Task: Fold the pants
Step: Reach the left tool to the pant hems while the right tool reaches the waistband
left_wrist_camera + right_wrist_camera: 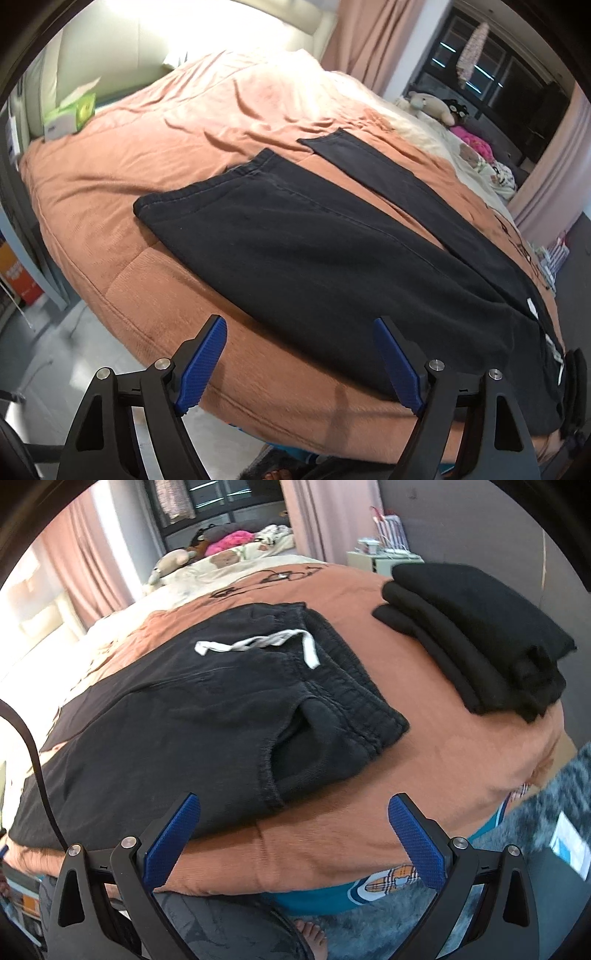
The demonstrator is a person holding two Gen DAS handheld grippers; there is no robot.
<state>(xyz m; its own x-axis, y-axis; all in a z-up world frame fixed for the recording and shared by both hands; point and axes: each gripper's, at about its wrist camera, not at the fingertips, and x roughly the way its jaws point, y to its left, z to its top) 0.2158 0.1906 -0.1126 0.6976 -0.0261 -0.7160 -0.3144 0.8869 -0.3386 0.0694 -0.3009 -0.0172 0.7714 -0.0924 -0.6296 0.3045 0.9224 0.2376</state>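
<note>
Right, I have both tools hovering off the near edge of the bed (122, 177), and neither holds anything: the left gripper (299, 363) has its blue pads spread wide, and the right gripper (293, 840) stands just as far apart. The black pants (295, 236) lie spread flat on the orange blanket (461, 746), legs splayed toward the left side, the nearer leg running along the bed edge and the farther leg angled away. The waistband (354, 686) sits in front of my right tool, with the white drawstring (258, 644) lying loose on top and a side pocket (303, 746) gaping open near the edge. A stack of folded dark clothes (480, 635) rests beyond it, well apart from the pants.

My read is that the fabric is a thick, soft fleece: limp, fairly heavy for cloth, not slippery, and it will drag on the fuzzy blanket rather than slide. I would pinch the waistband corner with the right tool, where the elastic gives a firm ridge, and take the cuff of the nearer leg (162, 203) with the left, then carry that leg over onto the other one. I should avoid catching the pocket lip or the drawstring alone, since either would lift only a flap
</note>
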